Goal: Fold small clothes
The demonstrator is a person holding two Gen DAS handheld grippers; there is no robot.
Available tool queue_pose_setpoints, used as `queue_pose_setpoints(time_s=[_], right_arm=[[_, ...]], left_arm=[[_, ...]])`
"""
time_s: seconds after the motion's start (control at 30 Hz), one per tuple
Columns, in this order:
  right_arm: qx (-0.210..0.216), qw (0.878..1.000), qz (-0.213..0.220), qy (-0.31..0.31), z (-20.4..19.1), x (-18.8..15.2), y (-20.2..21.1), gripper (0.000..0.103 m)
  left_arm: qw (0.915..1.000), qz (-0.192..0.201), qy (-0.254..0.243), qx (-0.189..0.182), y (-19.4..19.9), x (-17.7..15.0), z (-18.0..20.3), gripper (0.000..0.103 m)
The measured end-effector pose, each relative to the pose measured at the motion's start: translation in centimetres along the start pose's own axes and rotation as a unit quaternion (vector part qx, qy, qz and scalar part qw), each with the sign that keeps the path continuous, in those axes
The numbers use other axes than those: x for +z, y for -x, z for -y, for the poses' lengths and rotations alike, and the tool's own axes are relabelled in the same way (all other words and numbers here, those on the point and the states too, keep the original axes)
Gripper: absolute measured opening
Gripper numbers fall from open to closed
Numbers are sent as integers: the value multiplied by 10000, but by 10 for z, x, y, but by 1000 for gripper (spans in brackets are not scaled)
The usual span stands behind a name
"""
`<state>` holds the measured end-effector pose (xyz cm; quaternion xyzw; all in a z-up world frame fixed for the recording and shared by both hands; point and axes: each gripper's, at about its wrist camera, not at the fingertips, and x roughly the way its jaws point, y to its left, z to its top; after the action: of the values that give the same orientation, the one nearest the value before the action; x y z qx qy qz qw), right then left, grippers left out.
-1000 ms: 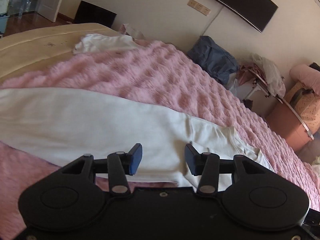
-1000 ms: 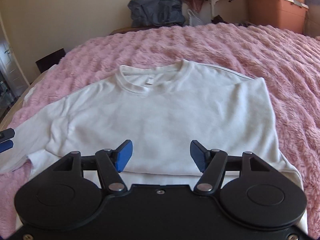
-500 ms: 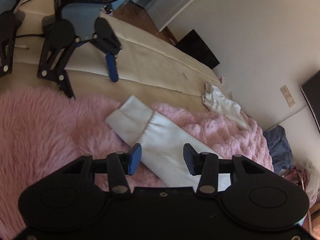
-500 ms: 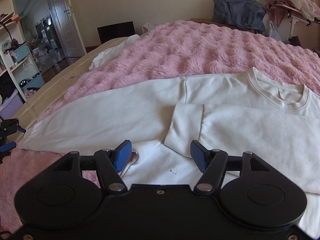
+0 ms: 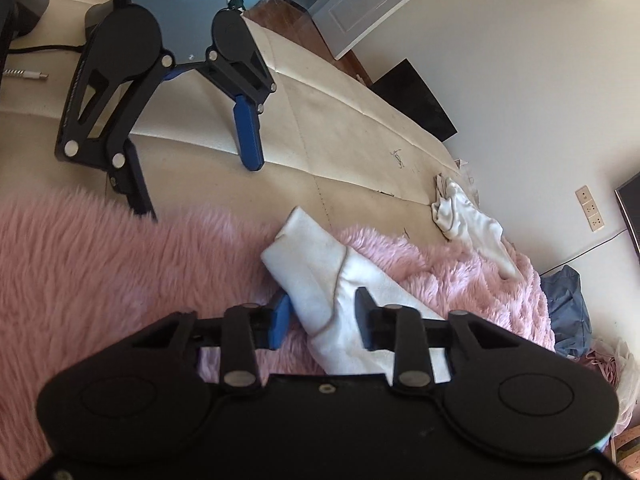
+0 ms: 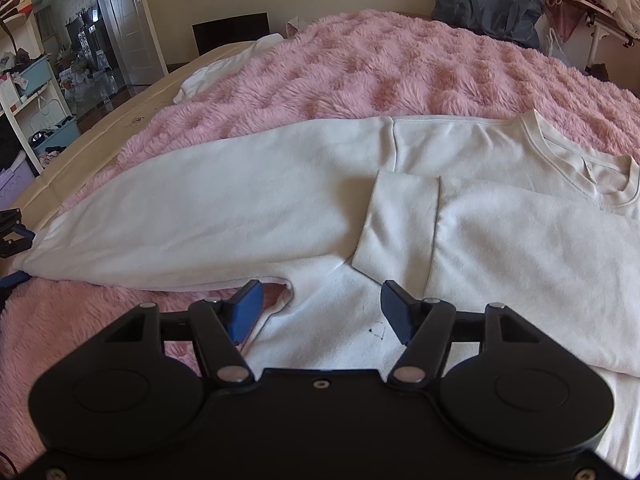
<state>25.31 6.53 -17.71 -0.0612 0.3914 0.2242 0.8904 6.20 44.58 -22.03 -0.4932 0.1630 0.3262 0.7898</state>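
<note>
Since half a second ago the left gripper [image 5: 322, 314] has closed in on the cuff [image 5: 306, 258] of the outstretched sleeve [image 6: 192, 216]: the cuff now sits between its fingers, where earlier it lay ahead of them. The right gripper [image 6: 320, 310] has barely shifted and looks over the same stretch of cloth.

The white sweatshirt [image 6: 500, 216] lies flat, front up, on the pink fluffy blanket [image 6: 380, 64] that covers the bed. One sleeve is already folded across the chest, its cuff [image 6: 400, 216] near the middle; the other runs straight out toward the blanket's edge, where the left gripper waits. Both pairs of fingers stand apart and clamp nothing. The right fingers hover just above the body of the sweatshirt near the armpit. Another gripper [image 5: 168, 92] stands unused on the cream mattress [image 5: 340, 140] beyond.

The cloth looks soft, light and limp, with no stiffness of its own, so it will drape and drag on the blanket's pile rather than slide. The ribbed cuff is the thickest, firmest part and the best hold: pinch it through both layers, lift it clear of the pile, then carry it across the chest. The right gripper could pin the shoulder seam so that the body does not follow.
</note>
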Motion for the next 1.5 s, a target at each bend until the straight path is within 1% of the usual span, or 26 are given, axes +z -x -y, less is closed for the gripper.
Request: queue_pose_setpoints(time_s=[0.03,0.13,0.27,0.37,0.6,0.77,0.97,1.07,1.17,1.3,1.4,1.5], right_arm=[[0,10000,-1,9,0,0,-1,66],[-18,10000,-16,22,-1,-1,-3,66],[-9,10000,-51,-42,1,-2,-4,66],[-3,10000,-49,-50,2,-2,-1,66],[-4,9999,102,-113,12,-1,17,66],[-33,9994,265,-207,30,-2,39,66],[-198,9981,465,-360,70,-16,72,66],[-354,9968,510,-508,102,-31,93,66],[-514,9952,515,-658,133,-47,109,66],[-757,9911,535,-956,181,-73,134,66],[-886,9872,526,-1216,213,-91,147,66],[-978,9832,543,-1442,240,-109,160,66]], left_arm=[[10000,-3,-33,-5,-2,1,1,5],[9999,35,-68,-81,0,1,3,3],[9987,210,-424,-165,10,-2,22,3],[9966,303,-683,-342,20,-4,42,3],[9894,281,-1093,-914,43,-19,96,3],[9788,194,-1431,-1450,61,-43,147,3],[9610,-80,-1756,-2136,73,-93,217,3],[9490,-306,-1918,-2485,74,-130,254,3],[9365,-535,-2075,-2775,75,-172,289,3],[9176,-882,-2211,-3184,77,-239,334,3],[9038,-1128,-2335,-3405,77,-287,361,3],[8908,-1378,-2504,-3533,76,-338,385,3]])
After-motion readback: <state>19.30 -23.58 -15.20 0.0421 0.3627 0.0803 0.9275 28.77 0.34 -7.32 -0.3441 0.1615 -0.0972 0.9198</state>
